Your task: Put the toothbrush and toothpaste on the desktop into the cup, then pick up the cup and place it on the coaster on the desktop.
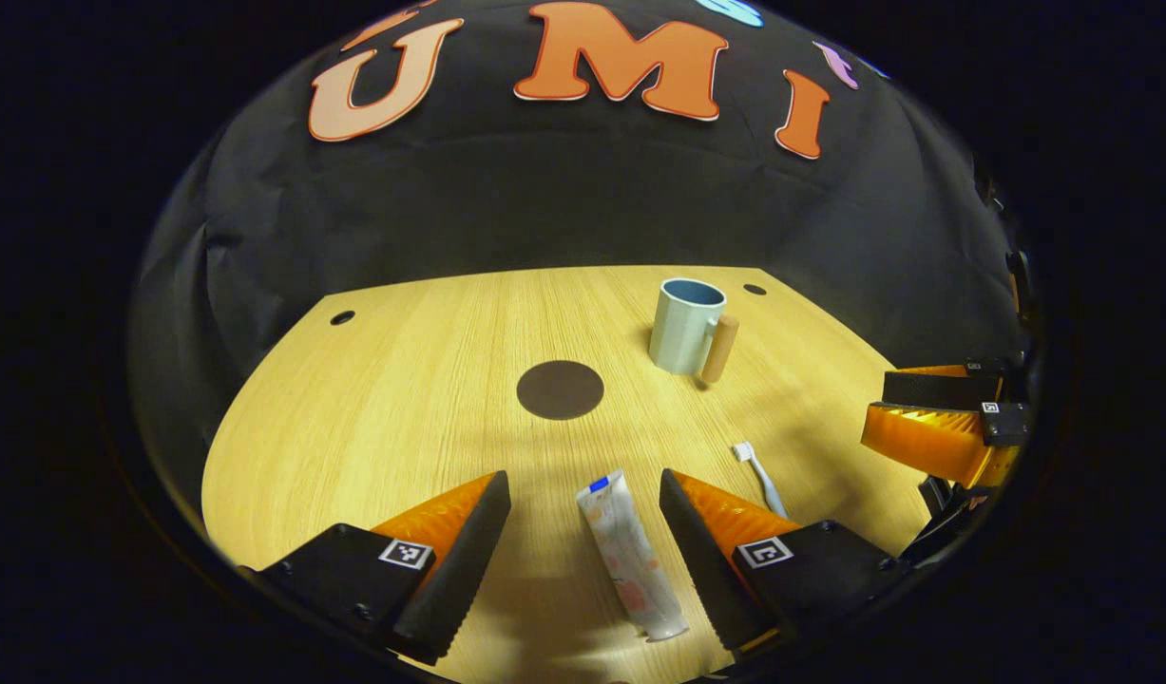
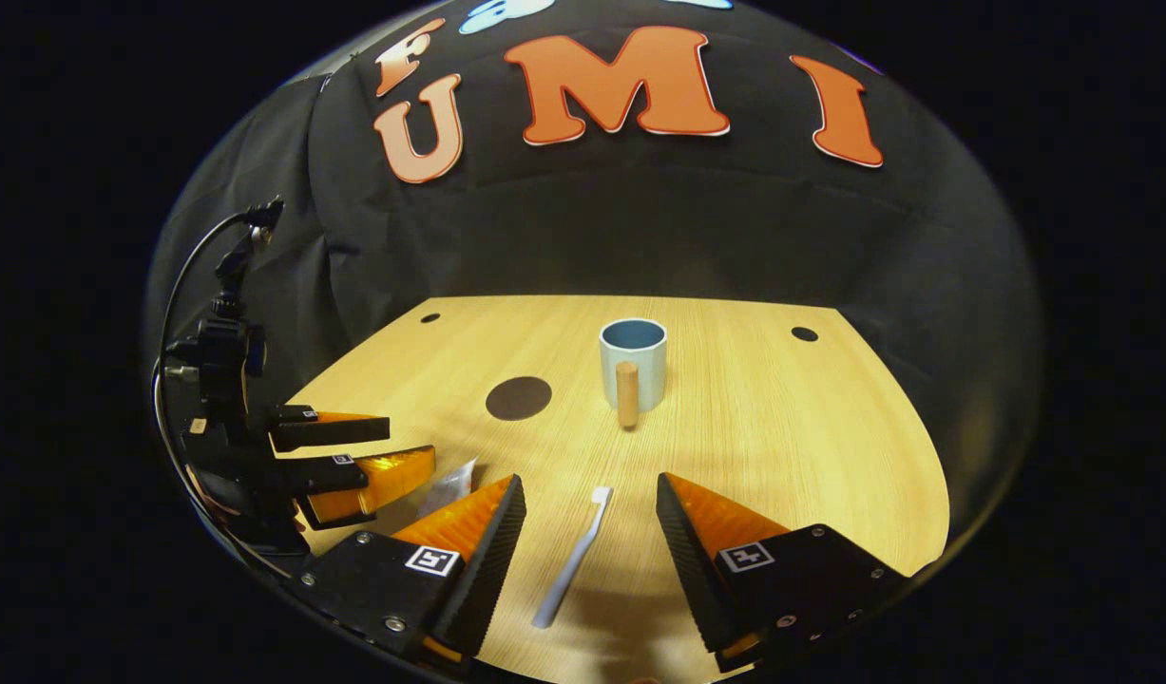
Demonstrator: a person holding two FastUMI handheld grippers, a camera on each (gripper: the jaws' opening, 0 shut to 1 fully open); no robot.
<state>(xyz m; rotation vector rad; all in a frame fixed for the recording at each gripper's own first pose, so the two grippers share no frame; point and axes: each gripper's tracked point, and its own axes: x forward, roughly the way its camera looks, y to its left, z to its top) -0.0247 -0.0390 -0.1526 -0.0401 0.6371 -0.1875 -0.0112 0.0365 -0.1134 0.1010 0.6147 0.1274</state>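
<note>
Shown from the left gripper view, the left gripper (image 1: 583,494) hangs with fingers spread wide, the toothpaste tube (image 1: 630,556) lying flat on the wooden desktop (image 1: 373,408) between them, untouched. Likewise the right gripper (image 2: 590,499) stands apart astride the toothbrush (image 2: 575,556), gripping nothing. Farther back, the pale blue cup (image 2: 633,366) with a wooden handle stands upright and empty, well apart from the dark round coaster (image 2: 518,398) to its left.
</note>
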